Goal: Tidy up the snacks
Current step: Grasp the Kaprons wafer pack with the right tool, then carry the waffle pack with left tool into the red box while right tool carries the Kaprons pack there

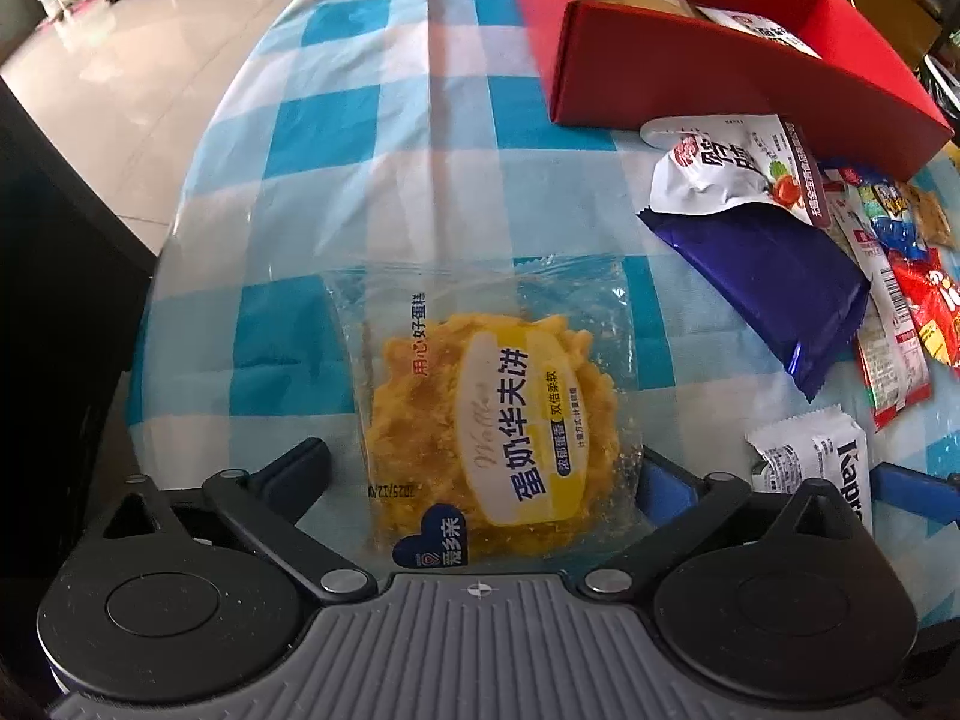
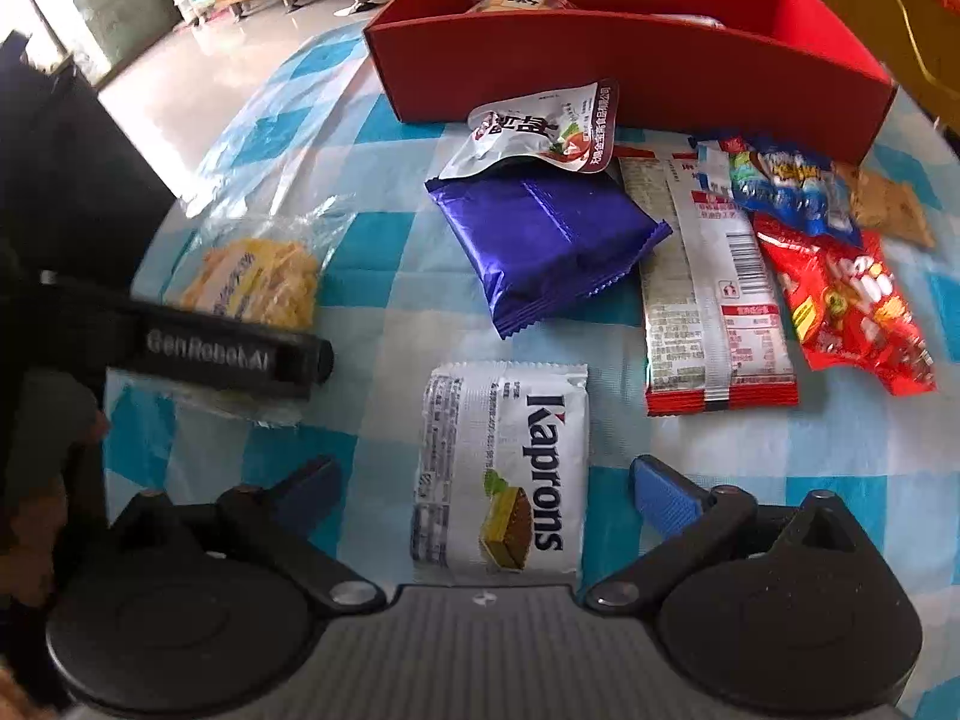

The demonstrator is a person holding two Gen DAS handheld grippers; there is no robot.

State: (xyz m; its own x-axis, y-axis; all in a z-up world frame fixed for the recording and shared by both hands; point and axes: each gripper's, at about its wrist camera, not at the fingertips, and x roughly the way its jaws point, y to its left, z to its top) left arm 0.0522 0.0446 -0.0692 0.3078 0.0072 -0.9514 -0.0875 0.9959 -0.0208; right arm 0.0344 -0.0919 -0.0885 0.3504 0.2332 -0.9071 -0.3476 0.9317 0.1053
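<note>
A clear-wrapped yellow waffle packet (image 1: 492,420) lies flat on the checked cloth between the fingers of my left gripper (image 1: 480,468), which stands open around it. In the right wrist view a white Kaprons wafer packet (image 2: 504,468) lies between the blue pads of my right gripper (image 2: 486,474), open with a gap on each side. The same view shows the waffle packet (image 2: 258,276) at the left, partly behind the left gripper's black finger (image 2: 228,354). A red box (image 2: 600,60) holding a few packets stands at the back.
In front of the red box (image 1: 690,60) lie a white pouch (image 2: 540,126), a purple packet (image 2: 540,240), a silver-and-red packet (image 2: 708,300), a blue bag (image 2: 780,186) and a red bag (image 2: 852,306). The blue-and-white clothed table (image 1: 360,150) ends at the left, with tiled floor beyond.
</note>
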